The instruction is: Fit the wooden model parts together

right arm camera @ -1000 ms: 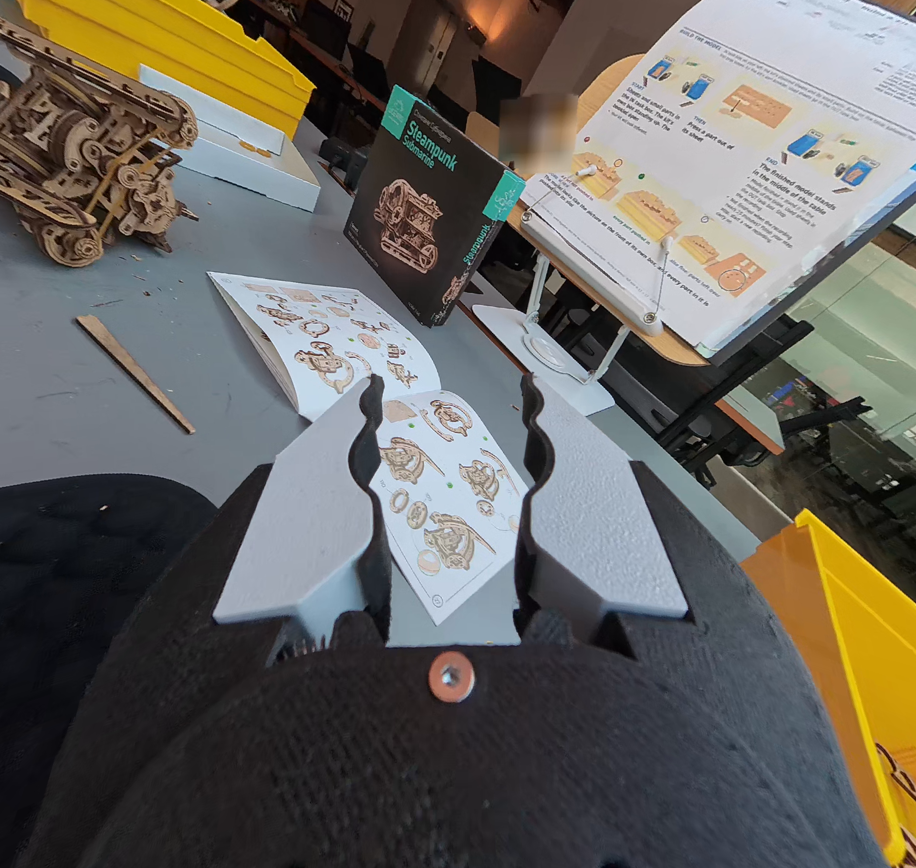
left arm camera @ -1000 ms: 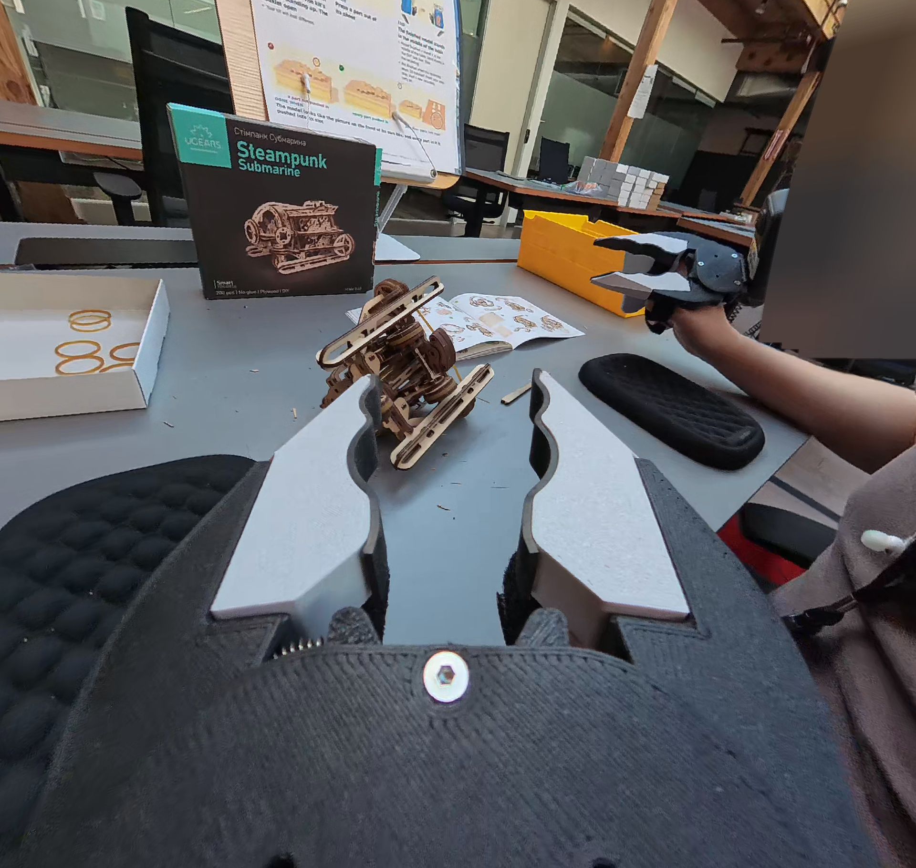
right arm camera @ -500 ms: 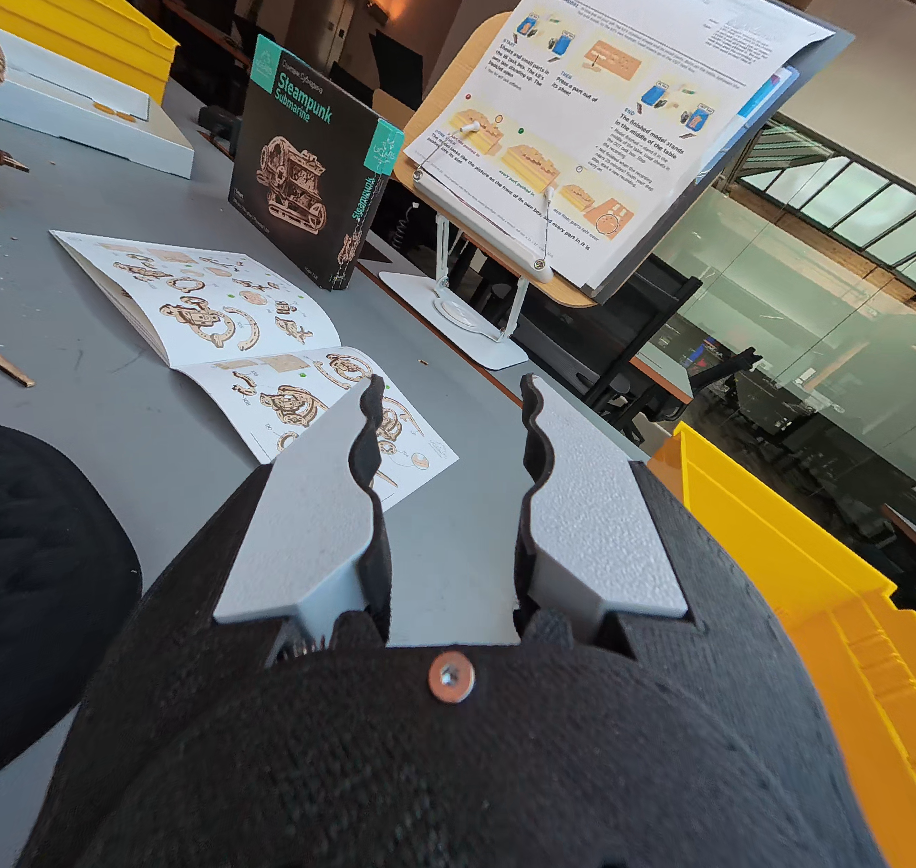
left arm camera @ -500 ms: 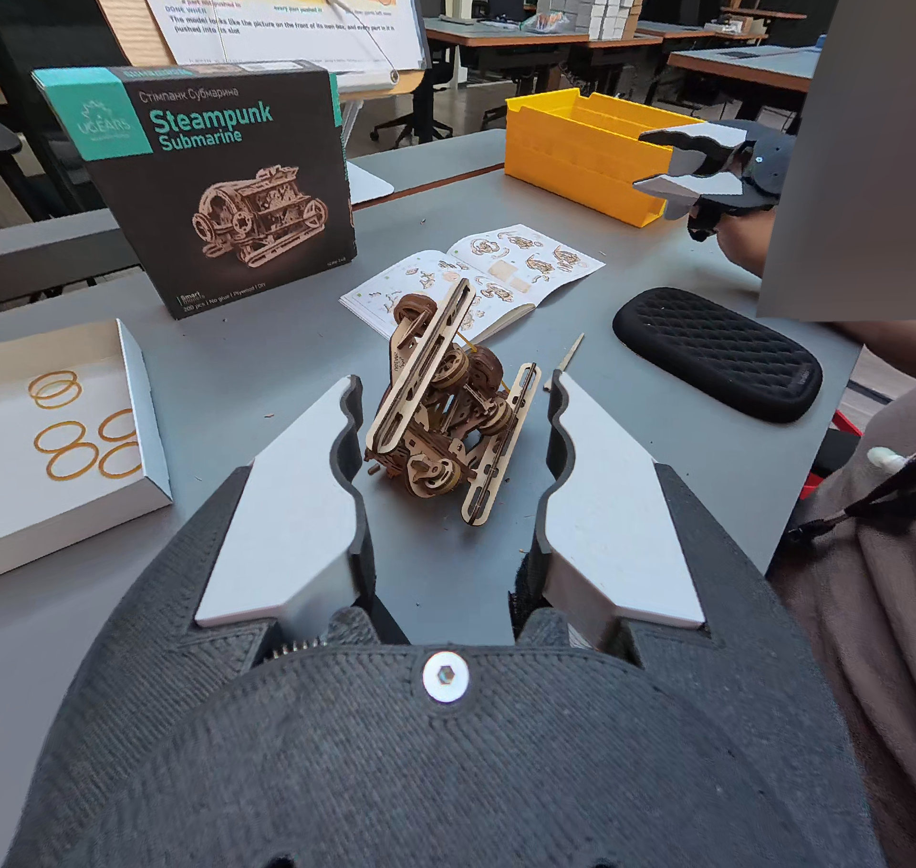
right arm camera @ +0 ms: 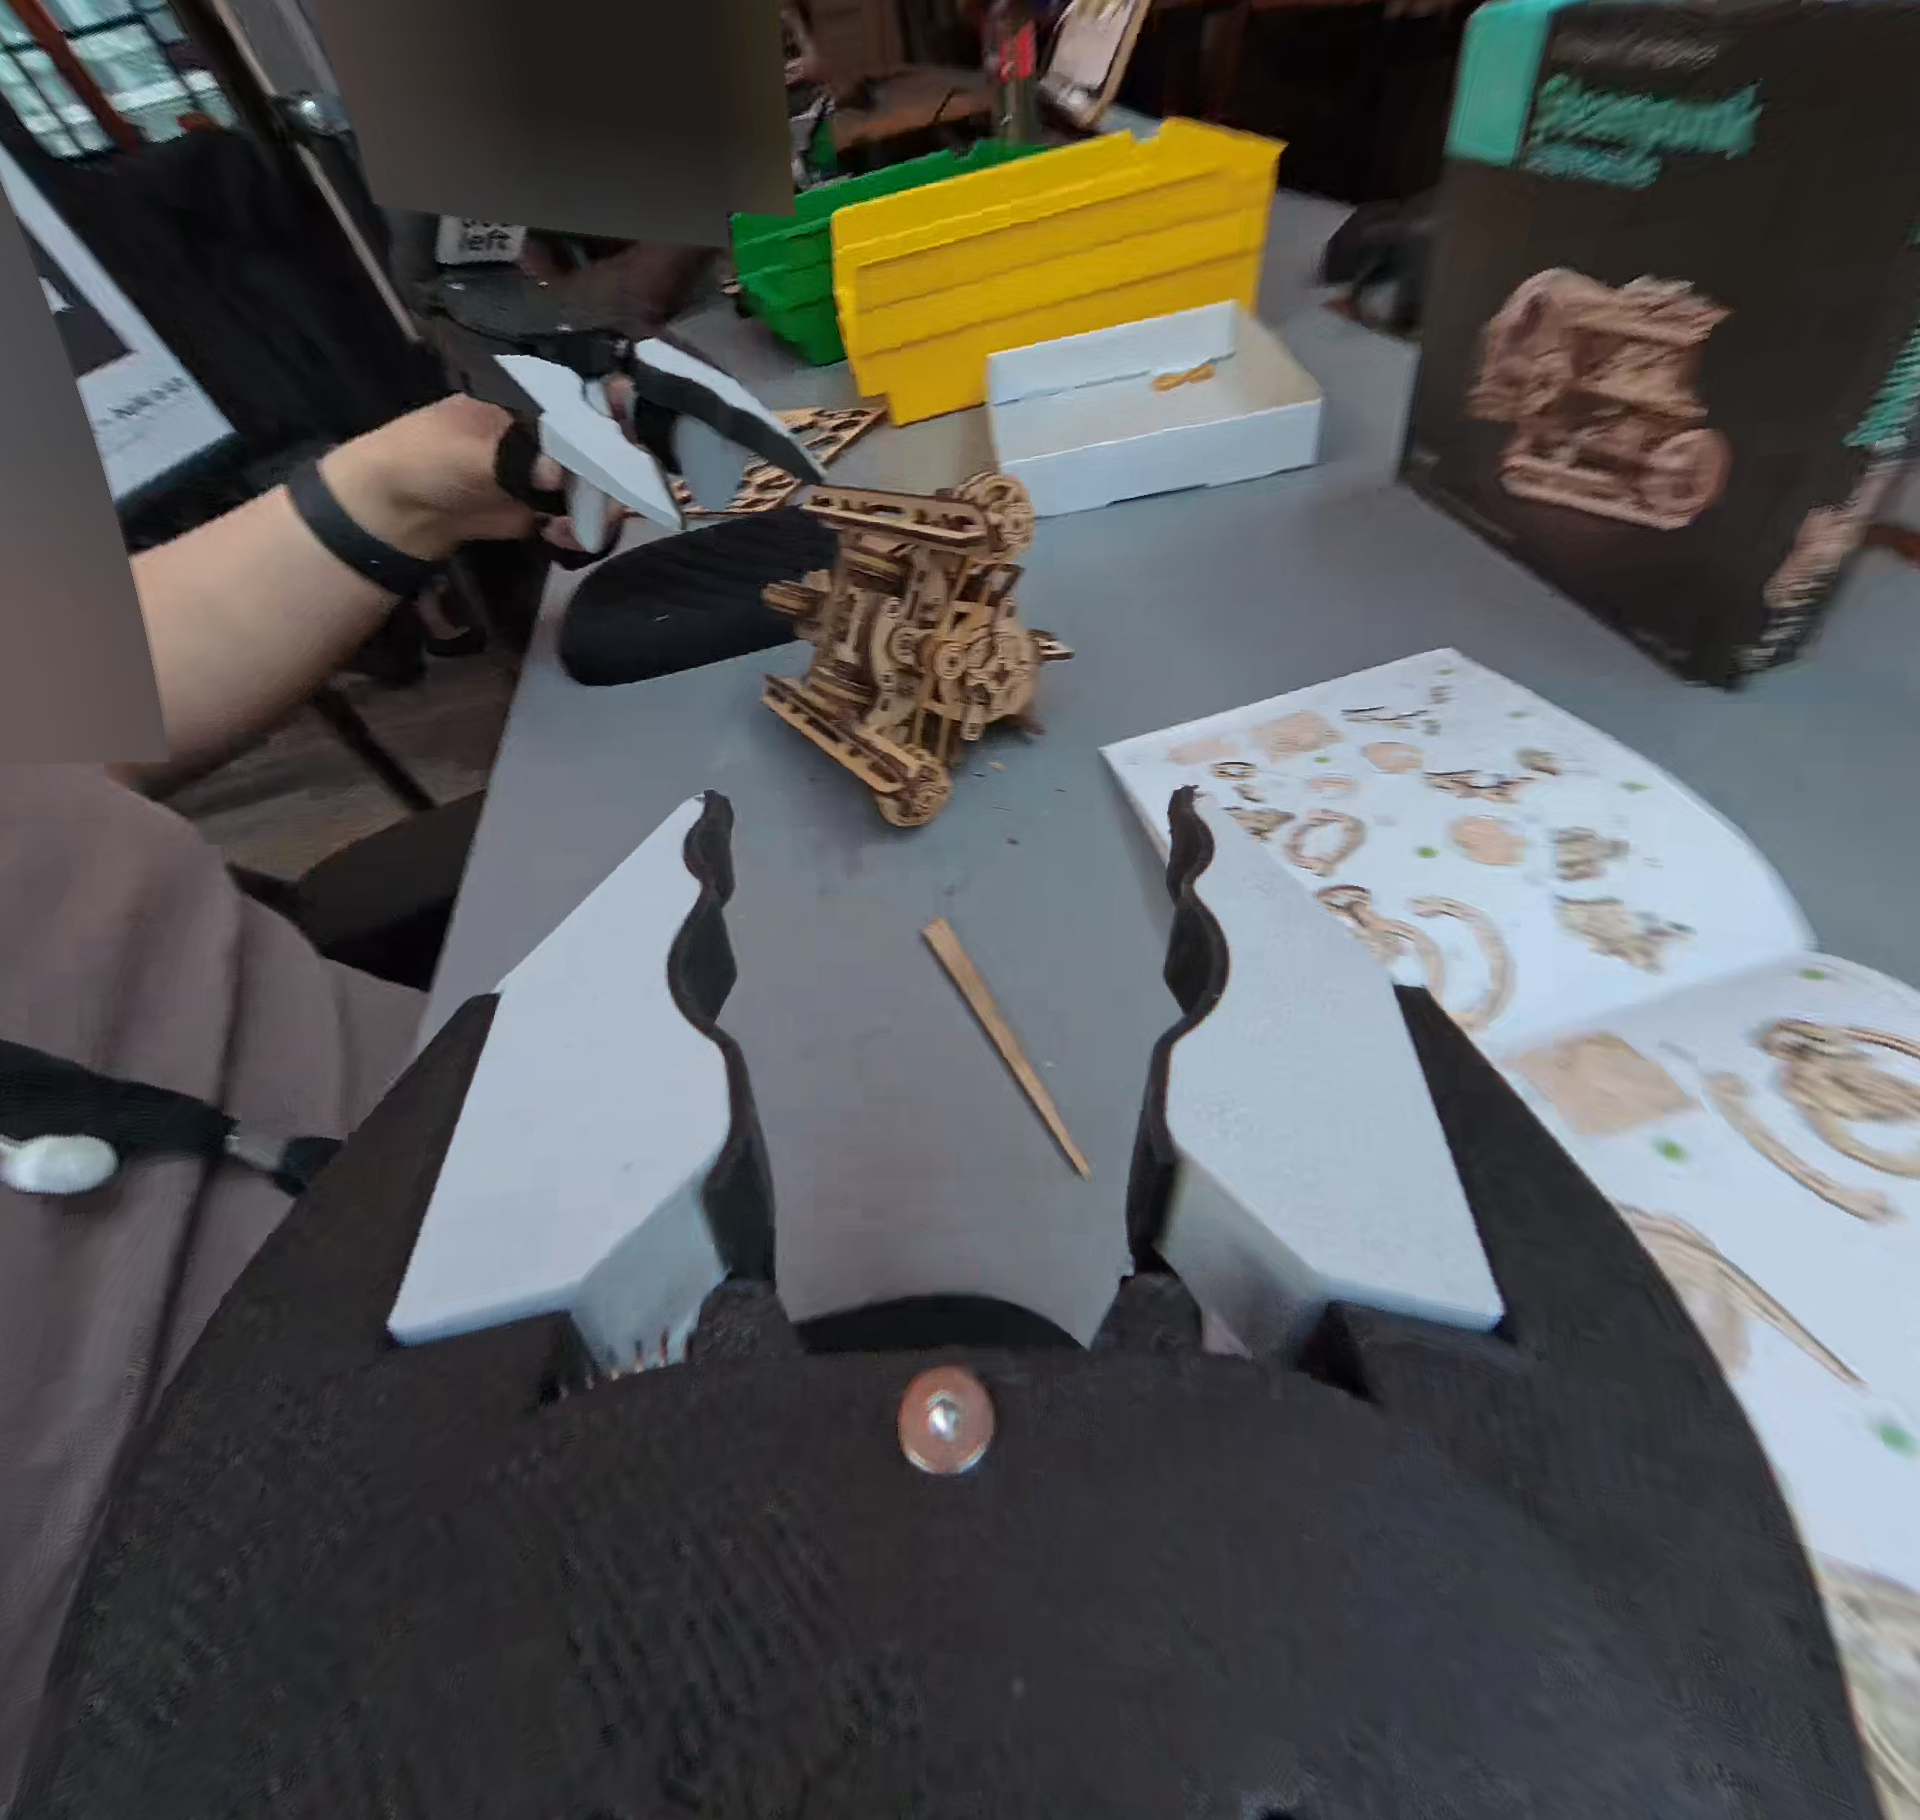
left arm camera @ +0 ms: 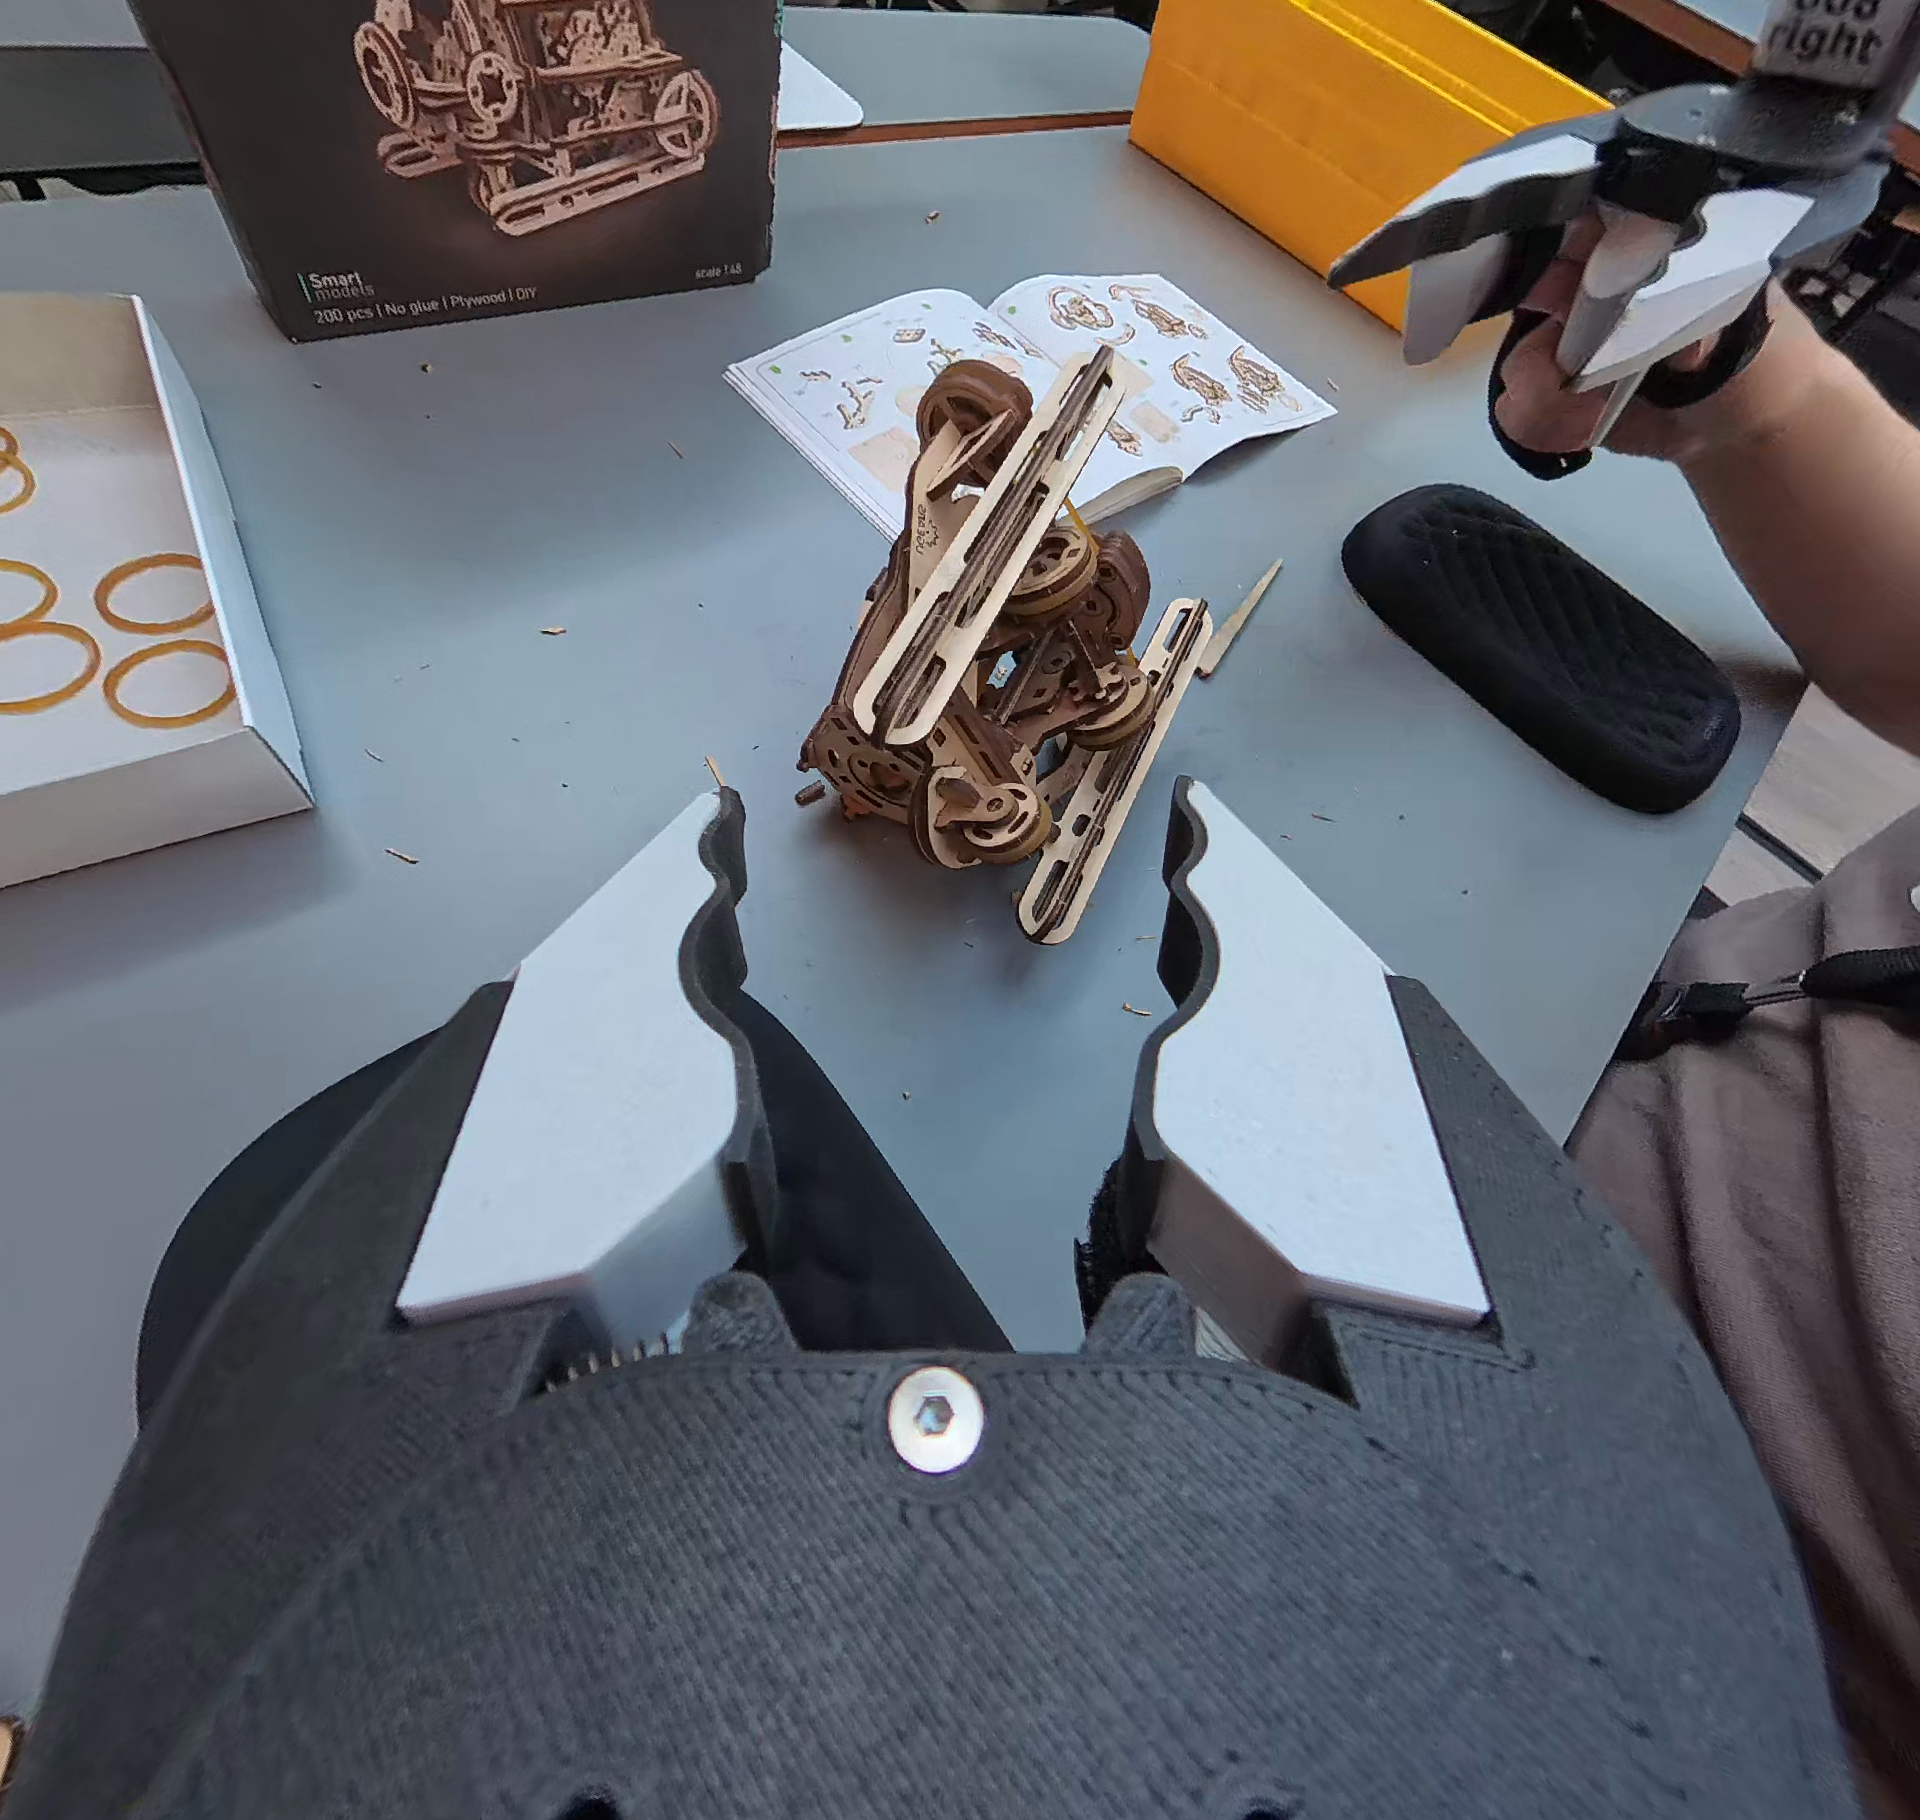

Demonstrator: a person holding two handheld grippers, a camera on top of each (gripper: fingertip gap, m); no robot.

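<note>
The wooden model [left arm camera: 997, 648], a partly built assembly of gears and slotted rails, stands tilted on the grey table [left arm camera: 540, 544]. It also shows in the right wrist view [right arm camera: 914, 627]. A thin loose wooden sliver [right arm camera: 1003, 1043] lies on the table between my right gripper's fingers and shows beside the model in the left wrist view [left arm camera: 1236, 617]. My left gripper [left arm camera: 954, 794] is open and empty, just short of the model's near end. My right gripper [right arm camera: 951, 814] is open and empty, above the sliver and facing the model. Each gripper shows in the other's view, my right gripper [left arm camera: 1382, 316] and my left gripper [right arm camera: 743, 492].
An open instruction booklet [left arm camera: 1039, 368] lies behind the model. The black kit box [left arm camera: 447, 108] stands at the back. A white tray [left arm camera: 260, 690] holds rubber bands. A black pad [left arm camera: 1538, 648] lies near the table edge, another [right arm camera: 686, 596] by the left hand. Yellow bins [right arm camera: 1049, 253] stand nearby. My right tips are roughly 11 cm from the thin loose wooden sliver [right arm camera: 1003, 1043]. It is also in sight in the left wrist view [left arm camera: 1248, 603].
My right gripper swung from the document stand round to face the model and sliver, and its jaws opened wider. My left gripper tilted down and drew back slightly from the model.
</note>
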